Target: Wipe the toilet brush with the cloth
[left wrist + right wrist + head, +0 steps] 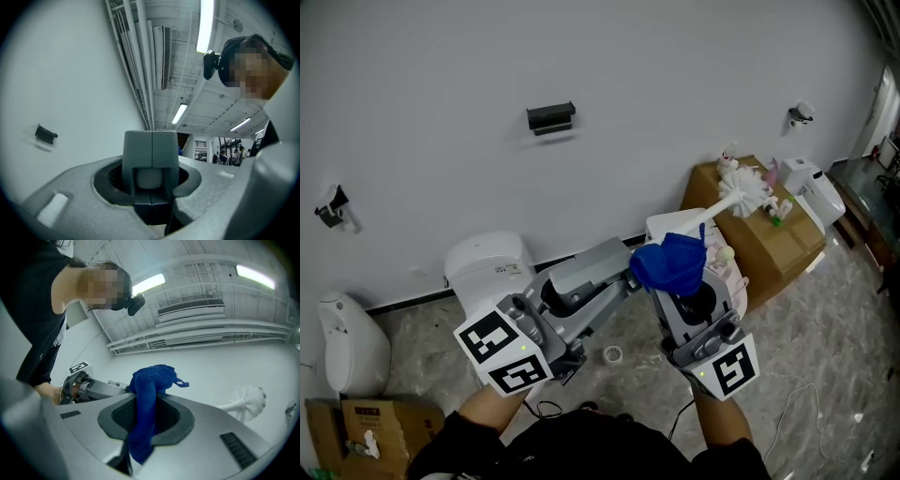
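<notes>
White wall and grey marbled floor lie behind. By the wall a cardboard box [792,246] carries small bottles [780,212] on its top. What a second box [356,427] at the lower left holds, I cannot tell. The left gripper [151,152] has its jaws closed around a white rounded piece, the handle of the toilet brush [748,192]. The brush's bristle head stands in the air just beyond the right gripper [680,286]. That gripper's jaws are clamped on the blue cloth [146,397], which bunches above them beside the handle.
</notes>
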Action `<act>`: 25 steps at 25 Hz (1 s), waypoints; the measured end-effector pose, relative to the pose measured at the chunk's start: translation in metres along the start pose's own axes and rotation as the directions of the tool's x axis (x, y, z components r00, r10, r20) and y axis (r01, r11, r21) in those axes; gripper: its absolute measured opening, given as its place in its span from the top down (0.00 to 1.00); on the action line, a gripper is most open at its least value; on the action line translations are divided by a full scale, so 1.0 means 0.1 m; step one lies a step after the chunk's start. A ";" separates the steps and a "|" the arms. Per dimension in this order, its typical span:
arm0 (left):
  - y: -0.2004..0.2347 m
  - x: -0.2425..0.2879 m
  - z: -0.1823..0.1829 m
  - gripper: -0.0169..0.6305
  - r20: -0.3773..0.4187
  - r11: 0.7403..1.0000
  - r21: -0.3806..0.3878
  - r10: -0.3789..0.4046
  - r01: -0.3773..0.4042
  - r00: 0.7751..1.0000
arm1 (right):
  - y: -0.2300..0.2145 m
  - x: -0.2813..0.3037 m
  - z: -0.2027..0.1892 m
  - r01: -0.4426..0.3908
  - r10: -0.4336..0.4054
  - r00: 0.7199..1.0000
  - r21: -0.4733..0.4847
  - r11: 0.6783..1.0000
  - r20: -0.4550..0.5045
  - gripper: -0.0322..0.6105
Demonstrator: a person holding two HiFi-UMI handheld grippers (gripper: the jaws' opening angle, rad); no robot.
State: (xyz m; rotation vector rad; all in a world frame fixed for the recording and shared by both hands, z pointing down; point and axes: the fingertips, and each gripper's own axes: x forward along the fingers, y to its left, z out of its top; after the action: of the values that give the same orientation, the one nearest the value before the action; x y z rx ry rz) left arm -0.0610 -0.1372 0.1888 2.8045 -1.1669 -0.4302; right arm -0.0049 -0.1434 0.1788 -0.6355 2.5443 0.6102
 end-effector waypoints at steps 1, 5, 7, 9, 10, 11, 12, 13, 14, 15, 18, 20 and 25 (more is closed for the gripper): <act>0.00 0.00 -0.01 0.72 -0.002 1.000 0.000 0.004 -0.004 1.000 | 0.00 0.00 -0.01 0.003 -0.003 1.000 0.004 1.000 -0.002 0.82; 0.01 0.00 -0.05 0.72 -0.017 1.000 -0.010 0.017 -0.017 1.000 | -0.01 0.00 -0.05 0.011 -0.010 1.000 0.008 1.000 -0.019 0.82; 0.01 0.00 -0.05 0.72 -0.023 1.000 -0.015 0.018 -0.019 1.000 | -0.01 0.00 -0.06 0.009 -0.009 1.000 0.007 1.000 -0.025 0.82; 0.00 0.00 -0.05 0.72 -0.026 1.000 -0.015 0.018 -0.019 1.000 | -0.02 0.00 -0.06 0.008 -0.008 1.000 0.007 1.000 -0.029 0.82; 0.01 0.00 -0.05 0.72 -0.026 1.000 -0.016 0.017 -0.018 1.000 | -0.02 0.00 -0.06 0.008 -0.008 1.000 0.006 1.000 -0.030 0.82; 0.01 0.00 -0.06 0.72 -0.025 1.000 -0.019 0.016 -0.016 1.000 | -0.02 0.00 -0.07 0.009 -0.009 1.000 0.005 1.000 -0.030 0.82; 0.01 0.00 -0.06 0.72 -0.023 1.000 -0.024 0.014 -0.014 1.000 | -0.03 0.00 -0.07 0.010 -0.010 1.000 0.002 1.000 -0.029 0.82; 0.01 -0.01 -0.06 0.72 -0.021 1.000 -0.028 0.011 -0.012 1.000 | -0.03 0.00 -0.07 0.012 -0.012 1.000 -0.001 1.000 -0.028 0.82; 0.02 -0.01 -0.07 0.72 -0.020 0.999 -0.031 0.009 -0.010 1.000 | -0.03 -0.01 -0.08 0.014 -0.014 1.000 -0.005 1.000 -0.027 0.82; 0.02 -0.01 -0.07 0.72 -0.019 0.999 -0.032 0.008 -0.008 1.000 | -0.04 -0.01 -0.09 0.016 -0.016 1.000 -0.007 1.000 -0.026 0.82; 0.03 -0.02 -0.07 0.72 -0.021 1.000 -0.029 0.005 -0.006 1.000 | -0.07 -0.01 -0.10 0.031 -0.031 0.999 -0.007 0.999 -0.027 0.82; 0.02 -0.02 -0.06 0.72 -0.022 1.000 -0.029 0.003 -0.004 1.000 | -0.11 -0.03 -0.10 0.047 -0.047 0.998 -0.011 0.999 -0.033 0.82; 0.01 0.01 -0.06 0.72 -0.016 0.999 -0.036 -0.003 0.003 1.000 | -0.27 -0.07 -0.12 0.082 -0.083 0.996 -0.026 0.996 -0.045 0.82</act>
State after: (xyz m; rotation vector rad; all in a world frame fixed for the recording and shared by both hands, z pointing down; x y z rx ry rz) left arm -0.0595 -0.1390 0.1944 2.7743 -1.1402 -0.4230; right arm 0.0111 -0.1682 0.1838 -0.7673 2.5424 0.6045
